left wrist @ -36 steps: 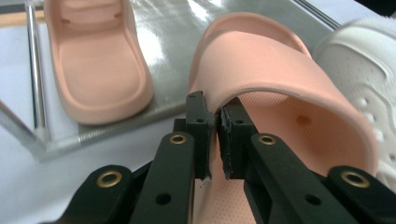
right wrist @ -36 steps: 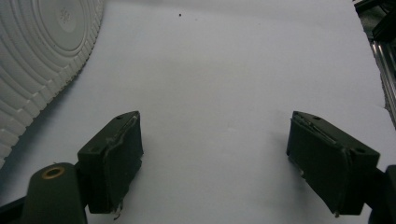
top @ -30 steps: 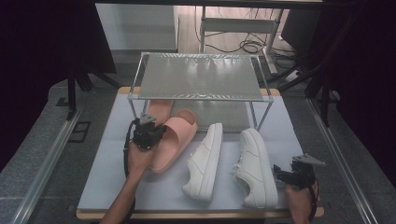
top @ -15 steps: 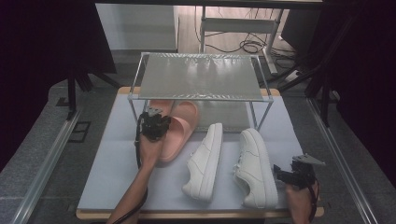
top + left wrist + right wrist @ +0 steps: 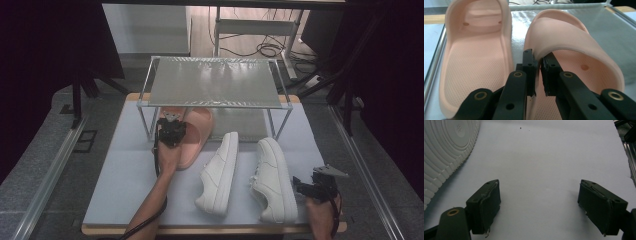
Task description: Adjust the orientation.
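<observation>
My left gripper (image 5: 170, 132) (image 5: 539, 60) is shut on the strap edge of a pink slide (image 5: 196, 135) (image 5: 574, 47), pinching the rim between its pads. The slide's toe reaches under the metal rack (image 5: 215, 82), over the rack's lower mesh shelf (image 5: 599, 22). A second pink slide (image 5: 474, 55) lies right beside it on the left in the left gripper view. My right gripper (image 5: 314, 186) (image 5: 539, 192) rests at the table's near right corner, open, with bare table surface between its jaws.
Two white sneakers (image 5: 220, 172) (image 5: 272, 177) lie side by side mid-table, toes toward me; the right one's ribbed sole (image 5: 446, 152) is close to my right gripper. The grey table mat (image 5: 125, 175) spreads to the left. Cables lie on the floor behind the rack.
My left gripper has carried the pink slide away from me and slightly right, its toe now under the rack's top shelf. The right gripper has stayed where it was.
</observation>
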The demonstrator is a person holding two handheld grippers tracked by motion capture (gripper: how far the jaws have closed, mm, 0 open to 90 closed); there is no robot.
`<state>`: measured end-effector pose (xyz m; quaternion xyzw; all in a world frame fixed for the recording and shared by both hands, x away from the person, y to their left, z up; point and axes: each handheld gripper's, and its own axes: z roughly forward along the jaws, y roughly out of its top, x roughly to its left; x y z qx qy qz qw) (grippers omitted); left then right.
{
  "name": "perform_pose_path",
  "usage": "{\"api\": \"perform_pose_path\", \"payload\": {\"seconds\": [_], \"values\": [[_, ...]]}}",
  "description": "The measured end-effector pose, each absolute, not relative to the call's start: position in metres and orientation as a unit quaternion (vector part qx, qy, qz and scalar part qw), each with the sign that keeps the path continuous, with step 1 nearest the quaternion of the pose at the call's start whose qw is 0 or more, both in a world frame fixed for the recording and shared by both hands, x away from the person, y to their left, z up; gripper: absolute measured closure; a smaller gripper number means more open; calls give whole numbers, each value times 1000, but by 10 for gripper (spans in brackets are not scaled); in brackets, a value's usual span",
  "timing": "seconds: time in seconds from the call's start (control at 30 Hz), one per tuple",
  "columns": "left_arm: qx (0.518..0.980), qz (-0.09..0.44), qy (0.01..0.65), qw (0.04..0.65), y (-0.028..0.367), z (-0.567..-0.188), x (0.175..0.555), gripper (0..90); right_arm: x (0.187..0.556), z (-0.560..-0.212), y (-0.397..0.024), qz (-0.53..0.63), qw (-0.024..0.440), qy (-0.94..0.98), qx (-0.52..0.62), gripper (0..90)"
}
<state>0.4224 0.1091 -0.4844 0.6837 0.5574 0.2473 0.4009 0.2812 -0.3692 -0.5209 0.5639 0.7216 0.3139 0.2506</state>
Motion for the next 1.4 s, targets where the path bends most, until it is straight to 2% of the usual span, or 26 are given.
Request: {"api": "perform_pose_path", "payload": {"seconds": [0.37,0.73,1.07,1.3,1.4], "values": [[702,229,539,406,118,-473,417,759,281,-521,-369,314,251,721,564,187],[718,209,507,428,139,-461,384,750,281,-521,-369,314,251,722,564,187],[745,186,479,426,154,-462,347,783,281,-521,-369,313,251,722,564,187],[759,169,469,418,159,-474,325,892,281,-521,-369,313,252,721,565,187],[773,162,458,408,159,-479,315,896,281,-521,-369,313,252,721,565,187]]}}
